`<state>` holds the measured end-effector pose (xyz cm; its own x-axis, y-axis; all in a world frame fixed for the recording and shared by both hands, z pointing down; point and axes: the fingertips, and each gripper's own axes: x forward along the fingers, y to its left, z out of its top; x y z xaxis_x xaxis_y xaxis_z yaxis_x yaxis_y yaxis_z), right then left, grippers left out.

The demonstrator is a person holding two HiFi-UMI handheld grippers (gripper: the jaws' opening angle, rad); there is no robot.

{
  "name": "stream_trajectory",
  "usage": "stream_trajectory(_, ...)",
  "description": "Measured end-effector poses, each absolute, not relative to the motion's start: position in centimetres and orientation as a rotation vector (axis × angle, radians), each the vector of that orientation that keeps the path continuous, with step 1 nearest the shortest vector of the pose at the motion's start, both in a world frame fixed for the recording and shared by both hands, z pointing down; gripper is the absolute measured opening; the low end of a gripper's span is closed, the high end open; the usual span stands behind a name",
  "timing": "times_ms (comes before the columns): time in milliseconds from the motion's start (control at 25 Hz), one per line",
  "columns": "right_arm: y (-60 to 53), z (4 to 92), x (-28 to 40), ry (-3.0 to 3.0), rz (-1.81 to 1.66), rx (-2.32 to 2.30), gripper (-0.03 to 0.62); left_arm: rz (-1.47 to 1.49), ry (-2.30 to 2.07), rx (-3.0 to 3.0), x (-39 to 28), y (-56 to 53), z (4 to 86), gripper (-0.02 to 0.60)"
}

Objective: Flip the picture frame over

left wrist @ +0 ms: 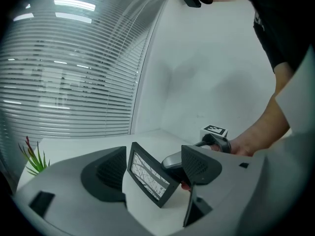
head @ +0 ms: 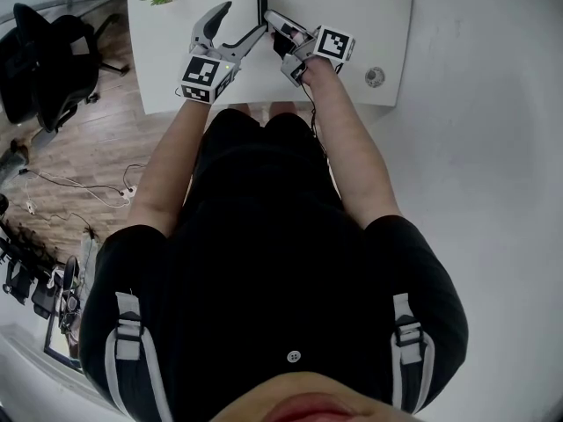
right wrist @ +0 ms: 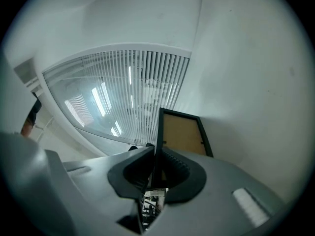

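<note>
**Holding the picture frame [left wrist: 149, 177] on edge**

The picture frame is clamped along one side by the narrow jaws of the right gripper [head: 272, 19] and is held upright, slightly tilted, over the white table [head: 369, 7]. Its printed front is turned toward the left gripper [head: 239, 25] and its brown back away from it. The left gripper's jaws are spread wide around the frame; whether they touch it cannot be told

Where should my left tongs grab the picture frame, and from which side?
Probably the free edge of the picture frame, opposite the right tongs. It is upright and thin, so bring the open left tongs edge-on, pinching front and back.
</note>
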<state>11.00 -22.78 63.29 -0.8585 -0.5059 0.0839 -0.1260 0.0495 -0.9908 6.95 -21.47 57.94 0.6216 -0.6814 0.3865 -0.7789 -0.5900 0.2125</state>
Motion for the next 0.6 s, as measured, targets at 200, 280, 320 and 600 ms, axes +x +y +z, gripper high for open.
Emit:
stream_trajectory(200,-22.8,63.2,11.1,2.126,-1.886,-0.682,0.094,0.362,-1.173,2.488,6.9,-21.6,57.1,0.353)
stream_trajectory(280,-22.7,63.5,11.1,2.204,-1.886,-0.728,0.179,0.358,-1.178,2.487,6.8,-21.6,57.1,0.353)
stream_trajectory(320,-22.7,63.7,11.2,2.260,-1.881,-0.764,0.179,0.361,-1.180,2.486,6.7,-21.6,57.1,0.353)
stream_trajectory(600,-23.5,63.0,10.4,2.507,-1.821,-0.900,0.215,0.371,-1.165,2.460,6.2,-21.2,58.4,0.353)
